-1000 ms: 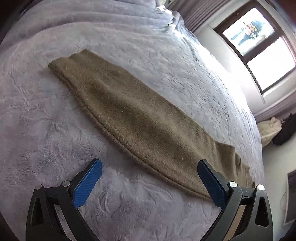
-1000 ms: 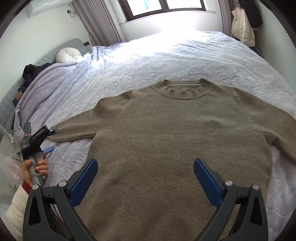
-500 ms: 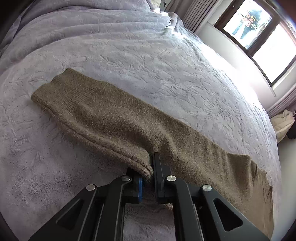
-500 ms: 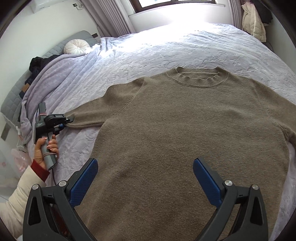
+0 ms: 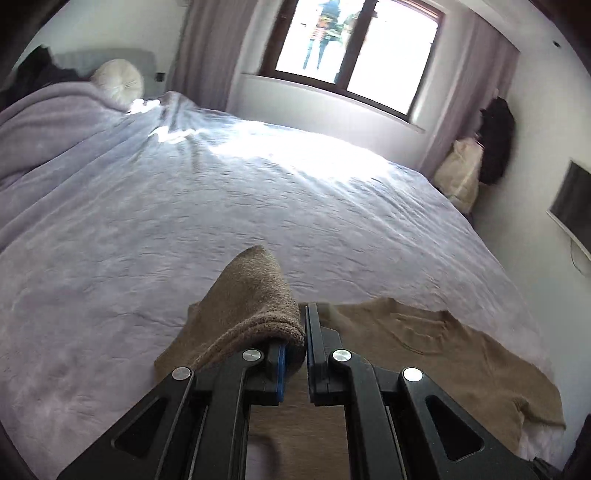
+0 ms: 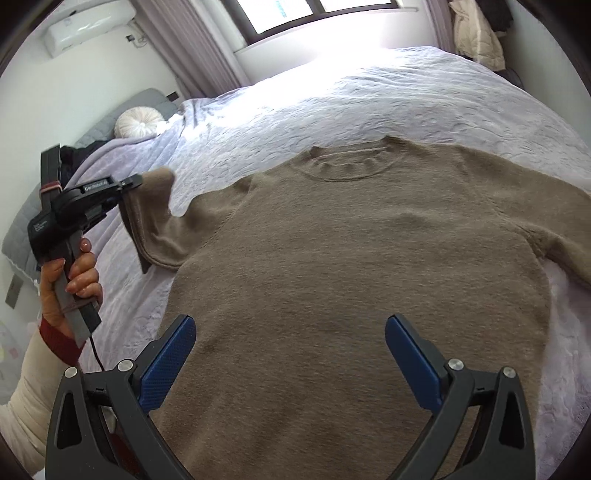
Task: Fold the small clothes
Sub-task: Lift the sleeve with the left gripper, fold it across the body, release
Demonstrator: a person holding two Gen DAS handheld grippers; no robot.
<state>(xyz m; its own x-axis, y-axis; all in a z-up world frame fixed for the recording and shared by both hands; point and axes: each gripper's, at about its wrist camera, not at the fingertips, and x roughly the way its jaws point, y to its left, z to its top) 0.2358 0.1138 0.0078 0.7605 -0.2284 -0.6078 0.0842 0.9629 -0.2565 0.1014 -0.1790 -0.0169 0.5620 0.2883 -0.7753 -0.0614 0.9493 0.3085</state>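
So we are only at the beginning of the fold. The brown sweater (image 6: 354,280) lies flat on the bed (image 6: 424,99), front up, with its body still spread and the far sleeve (image 6: 561,236) still stretched out to the side. Our left gripper (image 5: 293,341) has its fingers closed tight on the cuff of the near sleeve (image 6: 155,221), which is lifted off the bed and hangs bent in the air. Our right gripper (image 6: 290,354) hovers above the hem with its fingers wide and nothing between them. We judge that both sleeves and the body are still to be folded. The long axis of the sweater runs from the hem near us to the collar (image 6: 351,162), which points toward the window (image 6: 314,11).
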